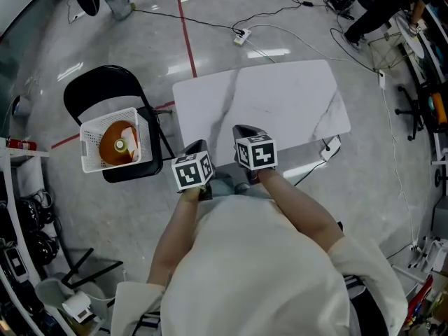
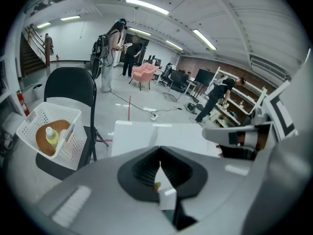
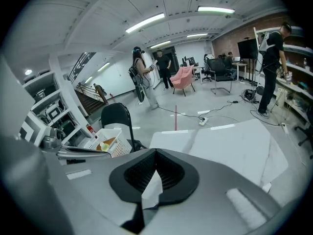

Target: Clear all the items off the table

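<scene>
The white marble-patterned table point(image 1: 280, 96) has nothing on it. Left of it, a white mesh basket point(image 1: 87, 142) sits on a black folding chair point(image 1: 105, 86). It holds an orange round thing point(image 1: 112, 149) and a yellow-capped bottle point(image 1: 120, 145). My left gripper point(image 1: 198, 145) and my right gripper point(image 1: 246, 130) hover side by side at the table's near edge, both shut and empty. In the left gripper view the shut left gripper point(image 2: 159, 163) points over the table point(image 2: 146, 136), with the basket point(image 2: 49, 114) at left. In the right gripper view the right gripper point(image 3: 156, 166) is shut, facing the table point(image 3: 230, 146).
Cables and a power strip point(image 1: 241, 37) lie on the floor beyond the table, beside a red tape line point(image 1: 187, 37). A fire extinguisher point(image 1: 21, 144) lies at the far left. People stand in the background near a pink armchair point(image 2: 144, 72). Shelving point(image 1: 427, 40) lines the right side.
</scene>
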